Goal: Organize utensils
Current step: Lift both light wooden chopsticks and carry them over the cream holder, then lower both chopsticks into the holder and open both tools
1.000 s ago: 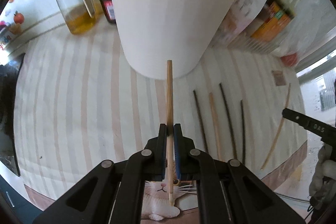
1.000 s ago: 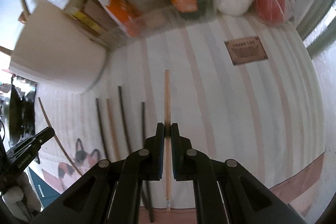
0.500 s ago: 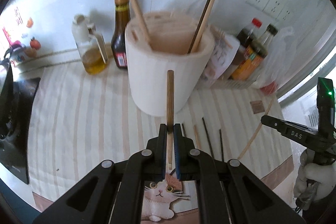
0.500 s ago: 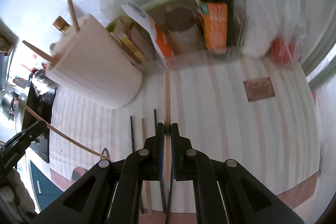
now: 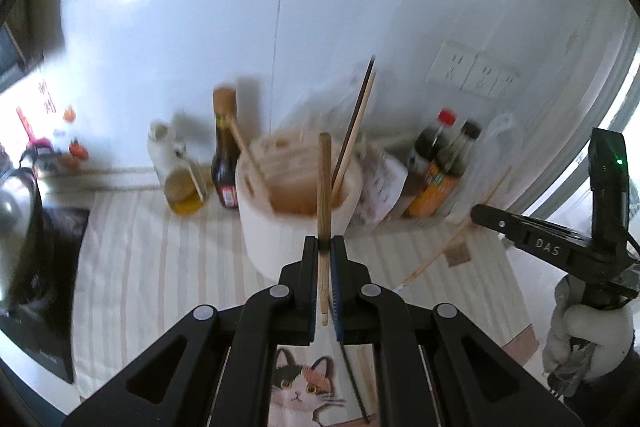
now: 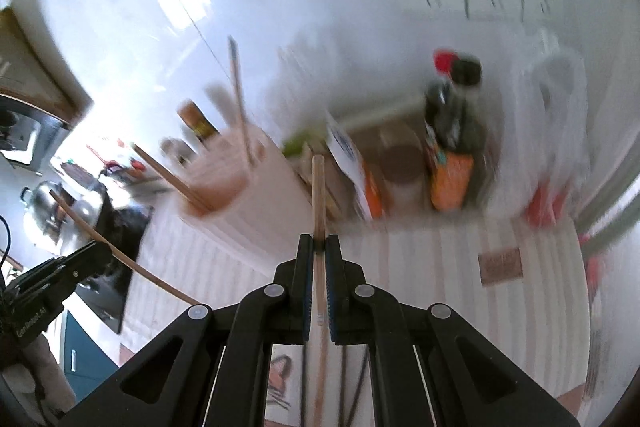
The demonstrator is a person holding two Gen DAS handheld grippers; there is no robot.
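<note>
- Above the striped worktop, the left gripper has its jaws clenched on a wooden chopstick, whose tip stands up in front of the white utensil holder.
- Likewise, the right gripper is clenched on a second, paler chopstick, gripped partway along with its tail running back under the jaws.
- Each stick looks light, stiff and smooth, so it will likely pivot or slip in a narrow pinch; a hold near the middle, as here, should limit swing.
- Dropping them in calls for turning them tip-down over the holder's open mouth, a small target.
- Three chopsticks already lean in the holder, two at its right side and one at its left, and could deflect a new one.
- More chopsticks appear to lie on the cat-print cloth below, though blur hides their count.
- Behind the holder stand an oil jar, a dark sauce bottle and two more bottles; a kettle sits far left.
- Both grippers are close together, so their long sticks could cross.
</note>
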